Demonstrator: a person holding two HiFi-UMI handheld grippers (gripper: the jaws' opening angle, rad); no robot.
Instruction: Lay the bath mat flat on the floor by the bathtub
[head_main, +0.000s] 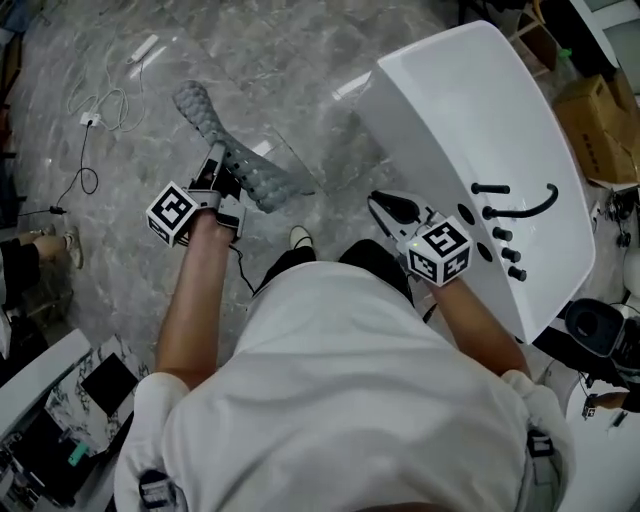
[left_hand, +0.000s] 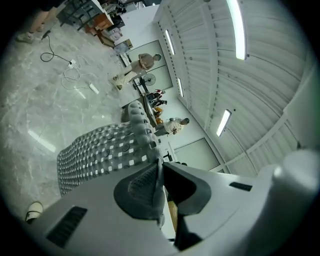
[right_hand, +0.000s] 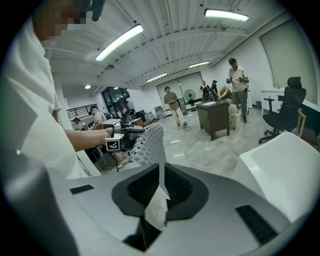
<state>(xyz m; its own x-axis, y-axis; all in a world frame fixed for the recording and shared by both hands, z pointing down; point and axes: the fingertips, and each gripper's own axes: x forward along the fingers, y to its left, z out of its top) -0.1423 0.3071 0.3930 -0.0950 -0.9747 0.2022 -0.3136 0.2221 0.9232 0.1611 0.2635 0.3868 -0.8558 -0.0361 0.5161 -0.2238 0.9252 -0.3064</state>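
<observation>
A grey bath mat (head_main: 232, 150) with a bumpy surface hangs in the air over the marble floor (head_main: 300, 60), left of the white bathtub (head_main: 470, 120). My left gripper (head_main: 222, 170) is shut on one edge of it. In the left gripper view the mat (left_hand: 97, 155) spreads out beyond the shut left gripper (left_hand: 160, 176). My right gripper (head_main: 386, 208) is close to the tub's near rim. In the right gripper view the right gripper (right_hand: 162, 187) is shut on a thin edge of the mat (right_hand: 149, 142), which stretches across to the left gripper (right_hand: 122, 136).
Black tap fittings (head_main: 512, 205) sit on the tub's rim. A white cable and power strip (head_main: 105, 105) lie on the floor at the far left. A white shoe (head_main: 300, 237) is below the mat. Cardboard box (head_main: 600, 125) at right. People, a desk (right_hand: 216, 117) and an office chair (right_hand: 286, 112) stand further off.
</observation>
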